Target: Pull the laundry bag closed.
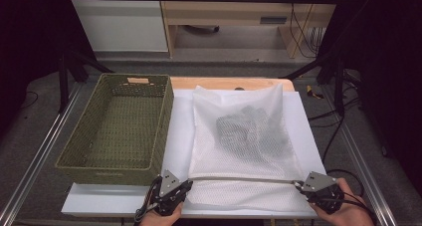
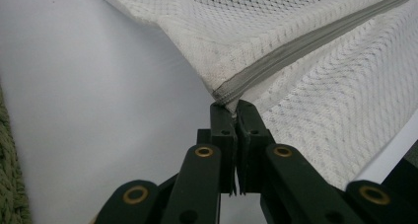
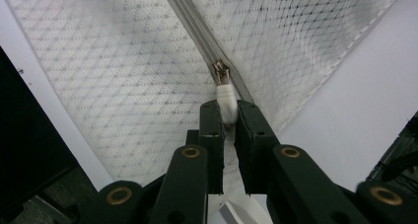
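A white mesh laundry bag [image 1: 239,136] lies on the white table, with dark clothing [image 1: 249,131] showing through the mesh. A grey zipper [image 1: 244,179] runs taut across its near end. My left gripper [image 1: 185,185] is shut on the zipper's left end [image 2: 227,92] at the bag's corner. My right gripper [image 1: 298,184] is shut on the white zipper pull [image 3: 226,101] at the right end, where the metal slider [image 3: 221,71] sits on the zipper track. A hand holds each gripper at the table's near edge.
An empty green woven basket [image 1: 119,129] stands left of the bag, its right wall close to the bag's edge. The white table top [image 1: 176,136] shows between them. Metal rails run along both sides, and cables lie on the floor at right.
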The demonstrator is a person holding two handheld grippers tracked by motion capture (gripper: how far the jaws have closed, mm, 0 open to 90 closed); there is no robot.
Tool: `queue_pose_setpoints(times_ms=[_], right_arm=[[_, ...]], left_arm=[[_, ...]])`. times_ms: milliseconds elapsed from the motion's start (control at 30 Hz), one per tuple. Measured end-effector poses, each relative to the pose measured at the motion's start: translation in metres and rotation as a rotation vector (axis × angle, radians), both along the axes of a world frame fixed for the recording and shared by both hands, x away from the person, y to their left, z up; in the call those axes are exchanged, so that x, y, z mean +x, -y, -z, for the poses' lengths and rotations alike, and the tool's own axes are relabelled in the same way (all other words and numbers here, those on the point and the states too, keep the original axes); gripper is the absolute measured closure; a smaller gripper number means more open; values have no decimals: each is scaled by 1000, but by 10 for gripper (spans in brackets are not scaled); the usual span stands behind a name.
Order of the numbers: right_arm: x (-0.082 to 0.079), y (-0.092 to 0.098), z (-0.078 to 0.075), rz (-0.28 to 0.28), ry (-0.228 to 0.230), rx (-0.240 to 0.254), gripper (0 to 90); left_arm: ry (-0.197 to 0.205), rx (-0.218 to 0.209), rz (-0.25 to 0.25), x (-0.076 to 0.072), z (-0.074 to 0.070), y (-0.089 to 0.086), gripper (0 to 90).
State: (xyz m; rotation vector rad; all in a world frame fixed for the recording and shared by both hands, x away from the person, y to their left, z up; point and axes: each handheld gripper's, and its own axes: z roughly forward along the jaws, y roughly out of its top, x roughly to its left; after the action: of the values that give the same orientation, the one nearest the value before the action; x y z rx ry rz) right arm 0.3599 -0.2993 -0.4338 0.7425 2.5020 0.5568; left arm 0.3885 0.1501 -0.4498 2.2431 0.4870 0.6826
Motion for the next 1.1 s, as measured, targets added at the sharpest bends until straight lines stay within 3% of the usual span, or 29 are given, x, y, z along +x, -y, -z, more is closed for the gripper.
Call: queue_pose_setpoints(times_ms=[433, 600, 1100], right_arm=[[2, 2, 2, 12, -7, 1, 821], [1, 0, 3, 10, 9, -6, 821], [0, -3, 7, 6, 8, -10, 821]], left_arm=[[-8, 2, 1, 0, 1, -1, 880], [-13, 20, 32, 5, 3, -3, 880], [-9, 11, 11, 2, 1, -5, 879]])
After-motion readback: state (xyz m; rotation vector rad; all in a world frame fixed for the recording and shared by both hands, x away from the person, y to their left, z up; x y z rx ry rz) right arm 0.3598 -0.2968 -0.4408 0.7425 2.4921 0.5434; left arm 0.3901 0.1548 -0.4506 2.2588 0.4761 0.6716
